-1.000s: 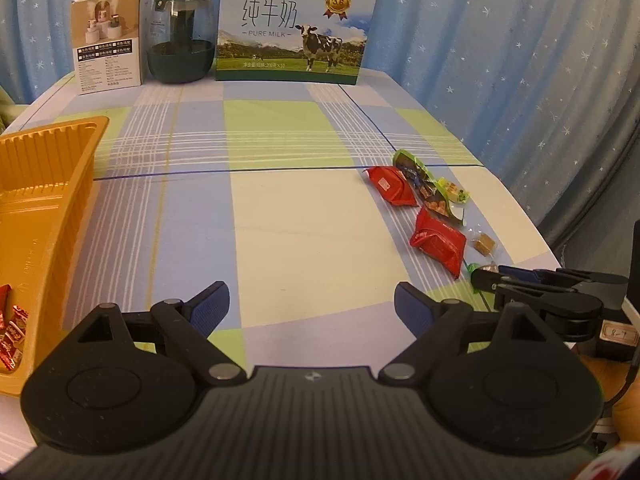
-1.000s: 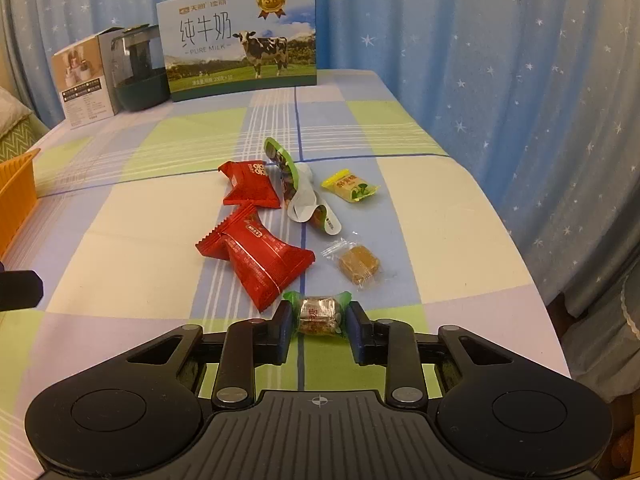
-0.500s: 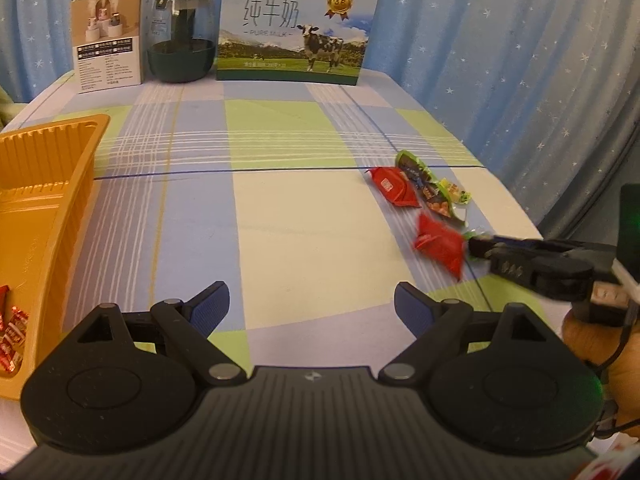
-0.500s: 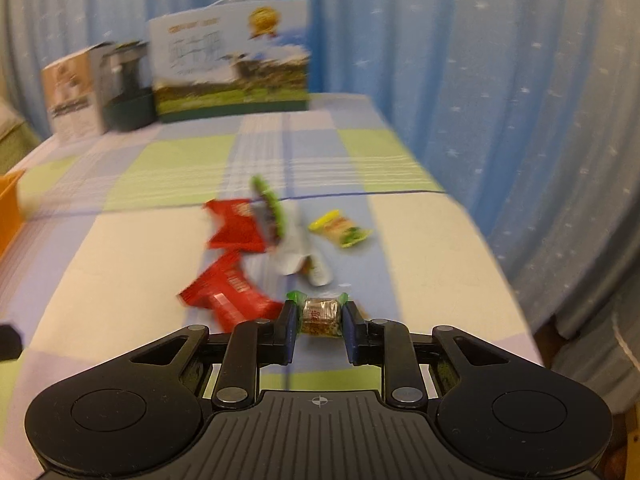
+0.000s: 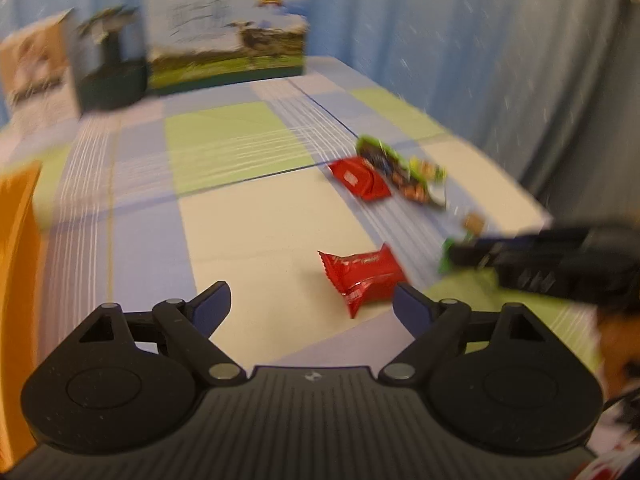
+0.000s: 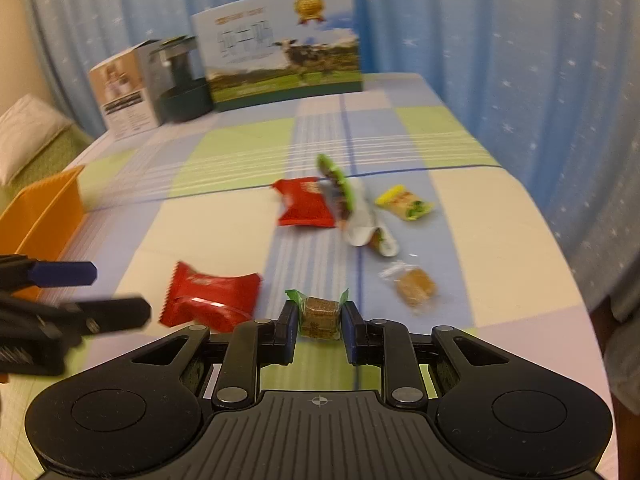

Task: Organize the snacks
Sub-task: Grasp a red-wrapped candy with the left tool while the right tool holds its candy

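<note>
My right gripper [image 6: 319, 318] is shut on a green-wrapped brown candy [image 6: 319, 315] and holds it above the table. It shows blurred in the left wrist view [image 5: 452, 258]. My left gripper [image 5: 311, 306] is open and empty, with a red snack packet [image 5: 362, 278] just ahead of its right finger; the packet also shows in the right wrist view [image 6: 210, 300]. Farther off lie a second red packet [image 6: 305, 202], a green-edged wrapper [image 6: 344, 196], a yellow packet [image 6: 404, 202] and a clear-wrapped brown candy [image 6: 412, 288]. The orange tray [image 6: 44, 212] is at the left.
A milk carton box [image 6: 280, 60], a dark jar [image 6: 182, 88] and a small white box [image 6: 124, 92] stand at the table's far edge. Blue star curtains hang behind and to the right. The table edge curves close on the right.
My left gripper has swung right, toward the snacks. The near red packet has shifted left, away from the pile. My right gripper still holds the candy, lifted and moved left.
</note>
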### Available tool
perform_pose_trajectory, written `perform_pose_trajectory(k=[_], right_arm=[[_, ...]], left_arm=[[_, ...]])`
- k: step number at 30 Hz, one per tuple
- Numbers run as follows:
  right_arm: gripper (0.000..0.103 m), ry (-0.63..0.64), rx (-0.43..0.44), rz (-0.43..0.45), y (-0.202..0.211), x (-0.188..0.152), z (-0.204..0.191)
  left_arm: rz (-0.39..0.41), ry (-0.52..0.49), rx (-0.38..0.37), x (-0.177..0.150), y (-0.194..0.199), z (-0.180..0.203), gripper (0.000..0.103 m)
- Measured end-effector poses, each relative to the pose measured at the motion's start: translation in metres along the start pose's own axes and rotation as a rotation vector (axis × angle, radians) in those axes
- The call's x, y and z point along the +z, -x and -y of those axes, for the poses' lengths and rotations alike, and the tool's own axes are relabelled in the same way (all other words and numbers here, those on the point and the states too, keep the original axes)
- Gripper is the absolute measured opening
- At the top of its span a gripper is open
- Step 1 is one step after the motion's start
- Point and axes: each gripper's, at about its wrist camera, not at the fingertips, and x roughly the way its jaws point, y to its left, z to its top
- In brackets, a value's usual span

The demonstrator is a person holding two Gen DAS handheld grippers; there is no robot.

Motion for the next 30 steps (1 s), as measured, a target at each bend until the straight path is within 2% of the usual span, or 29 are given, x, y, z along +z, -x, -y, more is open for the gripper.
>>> perform_pose_trajectory(k=[2, 9, 12, 15, 19, 23, 27, 30], right_arm=[[0.024, -0.014, -0.004, 0.005, 0.002, 0.001, 0.002], [0.024, -0.053, -0.018, -0.007, 0.003, 0.001, 0.006], [0.024, -0.069, -0.019, -0.012, 0.003, 0.000, 0.008], [0.024, -0.072, -0.020, -0.013, 0.003, 0.000, 0.009], [0.024, -0.079, -0.017, -0.018, 0.002, 0.000, 0.008], [0.024, -0.076, -0.015, -0.014, 0.002, 0.001, 0.006], [0.024, -0.069, -0.011, -0.015, 0.002, 0.000, 0.001], [0.024, -0.059, -0.001, -0.009, 0.006, -0.003, -0.005]], left_arm=[[-0.007, -0.114, 0.001, 0.003, -0.009, 0.009, 0.083], [0.013, -0.399, -0.067, 0.016, -0.030, 0.033, 0.076], [-0.014, -0.474, -0.106, 0.019, -0.041, 0.042, 0.063], [-0.048, -0.506, -0.145, 0.021, -0.049, 0.046, 0.053], [-0.095, -0.477, -0.154, 0.018, -0.052, 0.045, 0.033], [-0.109, -0.364, -0.153, 0.011, -0.045, 0.040, 0.029], [-0.098, -0.178, -0.075, -0.001, -0.031, 0.034, 0.025], [-0.081, -0.086, -0.037, -0.012, -0.015, 0.032, 0.024]])
